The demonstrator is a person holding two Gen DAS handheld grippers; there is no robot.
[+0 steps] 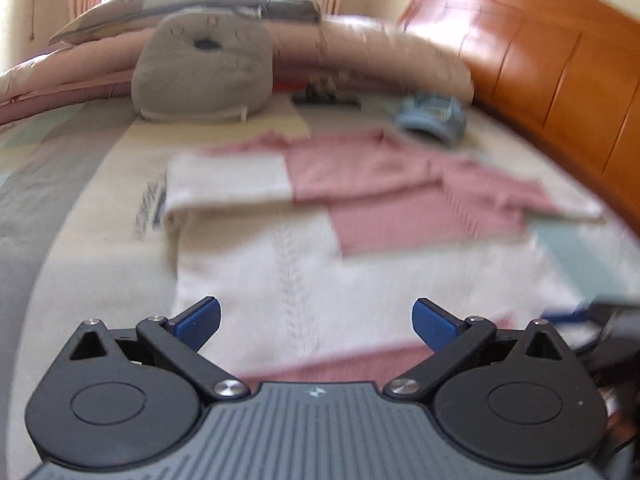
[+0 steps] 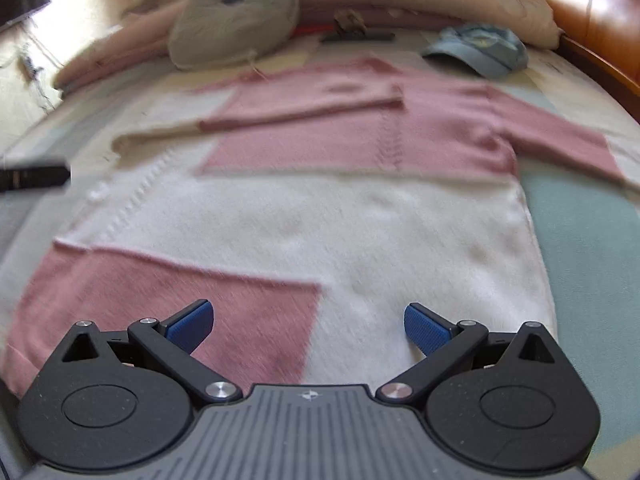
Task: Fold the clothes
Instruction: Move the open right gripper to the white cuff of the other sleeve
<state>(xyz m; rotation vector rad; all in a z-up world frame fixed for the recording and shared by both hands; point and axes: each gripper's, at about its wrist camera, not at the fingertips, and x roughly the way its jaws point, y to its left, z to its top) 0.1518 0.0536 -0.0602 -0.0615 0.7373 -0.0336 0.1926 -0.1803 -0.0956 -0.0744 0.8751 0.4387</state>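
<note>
A pink and cream knitted sweater (image 1: 304,216) (image 2: 360,216) lies flat on the bed, its left sleeve folded across the chest and its right sleeve (image 2: 560,136) stretched out to the side. My left gripper (image 1: 316,320) hovers open over the sweater's lower hem, nothing between its blue pads. In the right wrist view my right gripper (image 2: 308,324) is also open, above the hem where a pink block meets the cream part. Both views are blurred by motion.
A grey round plush cushion (image 1: 204,68) (image 2: 236,16) and rolled pink bedding (image 1: 380,48) lie at the head of the bed. A blue denim cap (image 1: 434,114) (image 2: 480,50) sits beyond the sweater. An orange wooden headboard (image 1: 552,64) stands at the right.
</note>
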